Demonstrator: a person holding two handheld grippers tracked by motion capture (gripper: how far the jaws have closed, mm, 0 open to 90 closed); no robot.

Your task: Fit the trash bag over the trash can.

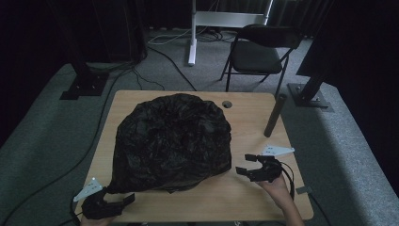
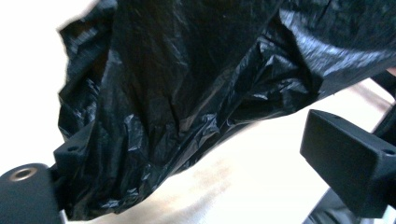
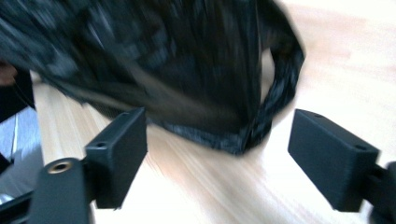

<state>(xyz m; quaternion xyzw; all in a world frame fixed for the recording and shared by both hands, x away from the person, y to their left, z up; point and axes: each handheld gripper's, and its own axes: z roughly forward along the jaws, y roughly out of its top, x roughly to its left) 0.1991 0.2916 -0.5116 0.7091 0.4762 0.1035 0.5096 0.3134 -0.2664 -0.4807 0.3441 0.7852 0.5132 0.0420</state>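
A big crumpled black plastic bag lies spread over the middle of the wooden table. At the table's near left corner my left gripper sits against the bag's lower left edge. In the left gripper view the jaws of that gripper stand wide apart, and the bag drapes over the left jaw without being pinched. My right gripper hovers just off the bag's right edge, open. In the right gripper view the bag's hem lies beyond the spread jaws of the gripper, with nothing between them.
A dark cylinder lies near the table's far right edge, and a small round grommet sits at the back. Beyond the table stand a black folding chair and a white stand, with cables on the grey carpet.
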